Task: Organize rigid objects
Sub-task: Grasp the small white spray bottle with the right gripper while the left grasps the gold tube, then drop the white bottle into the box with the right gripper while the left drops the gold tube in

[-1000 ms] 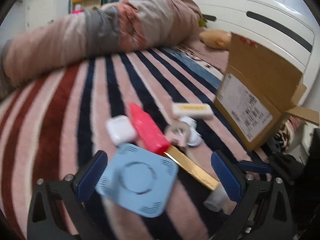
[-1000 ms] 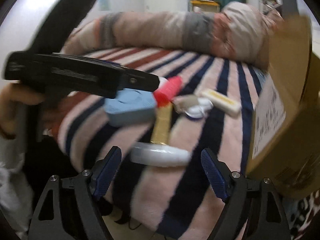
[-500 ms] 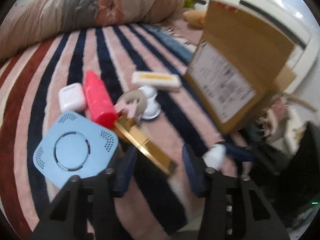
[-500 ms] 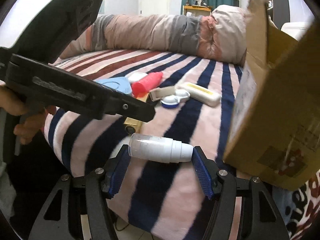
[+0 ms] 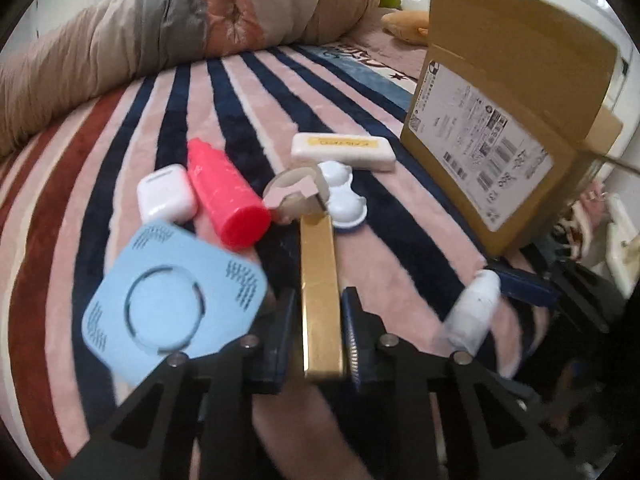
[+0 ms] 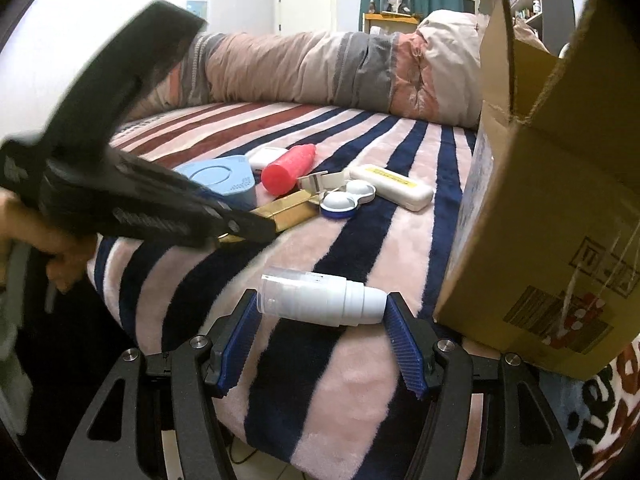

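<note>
My left gripper (image 5: 318, 332) is shut on the near end of a long gold box (image 5: 320, 280), which lies on the striped blanket; the box also shows in the right wrist view (image 6: 284, 210). My right gripper (image 6: 322, 326) is shut on a white pump bottle (image 6: 320, 298) held crosswise by its ends; the bottle shows blurred in the left wrist view (image 5: 472, 312). On the blanket lie a blue square device (image 5: 172, 300), a red bottle (image 5: 226, 196), a white earbud case (image 5: 166, 198), a tape roll (image 5: 298, 192), a white lens case (image 5: 344, 204) and a white flat case (image 5: 342, 152).
An open cardboard box (image 5: 508, 120) stands on the bed's right side, close beside my right gripper (image 6: 560, 200). A rolled quilt (image 5: 180, 40) lies across the back of the bed. The bed edge is just below both grippers.
My left gripper has swung right from the blue device and closed on the gold box. My right gripper has closed on the white pump bottle and lifted it slightly.
</note>
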